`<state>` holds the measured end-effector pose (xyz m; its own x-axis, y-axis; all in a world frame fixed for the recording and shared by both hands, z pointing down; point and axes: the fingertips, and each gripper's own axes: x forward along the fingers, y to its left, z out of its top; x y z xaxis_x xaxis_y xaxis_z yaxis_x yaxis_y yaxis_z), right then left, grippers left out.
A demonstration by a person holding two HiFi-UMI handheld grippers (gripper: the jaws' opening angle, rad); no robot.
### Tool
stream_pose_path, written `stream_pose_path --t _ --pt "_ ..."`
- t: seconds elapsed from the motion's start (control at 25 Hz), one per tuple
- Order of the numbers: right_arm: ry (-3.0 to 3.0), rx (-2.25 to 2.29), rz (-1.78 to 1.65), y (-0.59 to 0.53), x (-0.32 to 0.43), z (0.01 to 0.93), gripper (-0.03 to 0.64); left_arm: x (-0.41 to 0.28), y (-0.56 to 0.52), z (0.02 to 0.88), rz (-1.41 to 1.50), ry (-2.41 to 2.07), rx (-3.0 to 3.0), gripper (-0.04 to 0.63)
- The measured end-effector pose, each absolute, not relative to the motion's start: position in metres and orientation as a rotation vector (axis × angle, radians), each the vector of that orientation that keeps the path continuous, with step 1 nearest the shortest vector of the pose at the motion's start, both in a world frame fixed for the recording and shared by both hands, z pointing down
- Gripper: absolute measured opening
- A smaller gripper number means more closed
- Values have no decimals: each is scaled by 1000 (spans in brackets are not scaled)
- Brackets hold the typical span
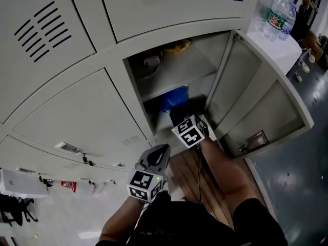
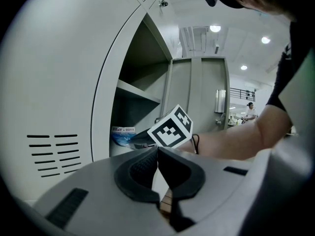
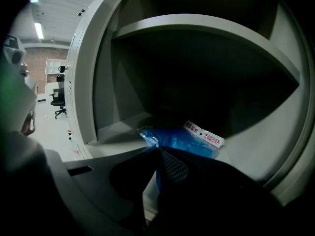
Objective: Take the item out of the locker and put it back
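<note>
head view: dim and underexposed overall; locker [image 1: 77, 111] fronts flat grey, soft glare patches on the glossy floor [image 1: 297, 188].
locker interior: deep shadow; blue bag [image 1: 174, 99] barely readable.
left gripper view: brightest of the three; ceiling lights [image 2: 215, 28] blown out, even white light on the open door [image 2: 197, 92].
right gripper view: very dark; compartment back goes black, right gripper [image 3: 157, 149] is a near-black silhouette, and only the blue bag catches light from the opening.
distortion: heavy fisheye in both gripper views; straight edges bow, corners vignette to black.
focus: near jaws soft, far room hazy.
</note>
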<state>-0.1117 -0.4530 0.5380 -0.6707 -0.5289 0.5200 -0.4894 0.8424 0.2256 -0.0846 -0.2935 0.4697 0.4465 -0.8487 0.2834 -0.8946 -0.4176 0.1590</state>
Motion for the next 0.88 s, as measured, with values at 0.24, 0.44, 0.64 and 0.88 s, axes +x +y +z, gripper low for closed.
stream_pose_path --t 0.24,0.44,0.64,0.88 --pt "-2411 712 -111 -451 -114 545 34 -85 -294 472 229 -1497 2410 6" --pt "-2393 669 -151 -446 -118 549 82 -86 -295 473 226 -1503 2407 6" --pt "-2423 657 -146 -443 -118 547 116 -85 -293 474 231 -1504 2402 6" --pt "-2455 663 -174 -437 -115 540 210 -83 -287 471 228 -1519 2396 6"
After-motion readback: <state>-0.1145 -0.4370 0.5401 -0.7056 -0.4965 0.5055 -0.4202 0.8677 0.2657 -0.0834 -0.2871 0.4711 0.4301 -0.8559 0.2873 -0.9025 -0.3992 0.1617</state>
